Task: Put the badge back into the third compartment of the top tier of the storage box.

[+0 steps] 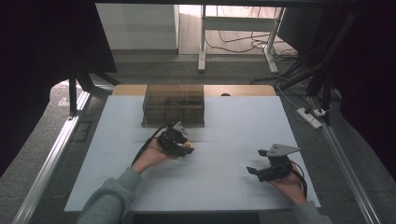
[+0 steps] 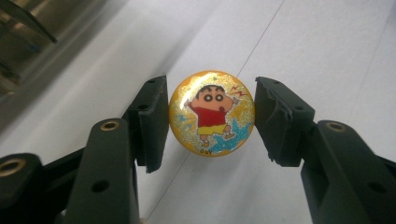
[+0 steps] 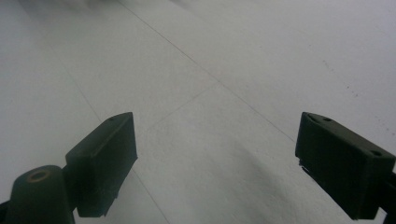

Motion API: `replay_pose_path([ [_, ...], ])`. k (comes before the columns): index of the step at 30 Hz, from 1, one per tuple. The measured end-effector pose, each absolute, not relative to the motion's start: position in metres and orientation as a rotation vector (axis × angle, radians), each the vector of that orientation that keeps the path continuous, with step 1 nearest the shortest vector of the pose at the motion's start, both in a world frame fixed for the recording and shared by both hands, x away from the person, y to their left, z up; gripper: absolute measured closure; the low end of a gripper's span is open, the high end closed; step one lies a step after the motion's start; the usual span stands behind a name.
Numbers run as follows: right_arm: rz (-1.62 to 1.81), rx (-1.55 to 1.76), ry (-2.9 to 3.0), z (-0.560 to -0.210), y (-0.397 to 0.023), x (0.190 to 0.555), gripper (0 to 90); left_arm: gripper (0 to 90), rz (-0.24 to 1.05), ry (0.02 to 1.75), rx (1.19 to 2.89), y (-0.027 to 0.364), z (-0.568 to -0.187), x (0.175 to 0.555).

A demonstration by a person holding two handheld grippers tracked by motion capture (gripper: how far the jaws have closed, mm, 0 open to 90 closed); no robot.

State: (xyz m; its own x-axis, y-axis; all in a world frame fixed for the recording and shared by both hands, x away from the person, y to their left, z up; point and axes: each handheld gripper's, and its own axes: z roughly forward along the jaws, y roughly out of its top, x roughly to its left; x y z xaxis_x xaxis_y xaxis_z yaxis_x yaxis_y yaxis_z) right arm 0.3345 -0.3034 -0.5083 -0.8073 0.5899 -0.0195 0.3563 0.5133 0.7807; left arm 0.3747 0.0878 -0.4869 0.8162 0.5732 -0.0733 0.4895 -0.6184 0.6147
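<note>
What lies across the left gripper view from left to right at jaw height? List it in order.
Left black jaw pad → round glittery yellow badge with a cartoon boy in a red shirt, held by the left gripper → right black jaw pad, all above the white table surface.

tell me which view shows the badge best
The left gripper view: the badge sits large and sharp there, clamped between the left gripper pads, cartoon print readable. The high view shows it as a small yellow spot.
</note>
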Motion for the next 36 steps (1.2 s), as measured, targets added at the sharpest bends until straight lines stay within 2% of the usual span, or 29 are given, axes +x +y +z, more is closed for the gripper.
replay_pose_path([
  [36, 1.18, 0.791, 2.474, -0.508, -0.303, 0.334, 12.2, 47.0, 0.216, 0.773, 2.217, 0.12, -0.45, 0.368],
])
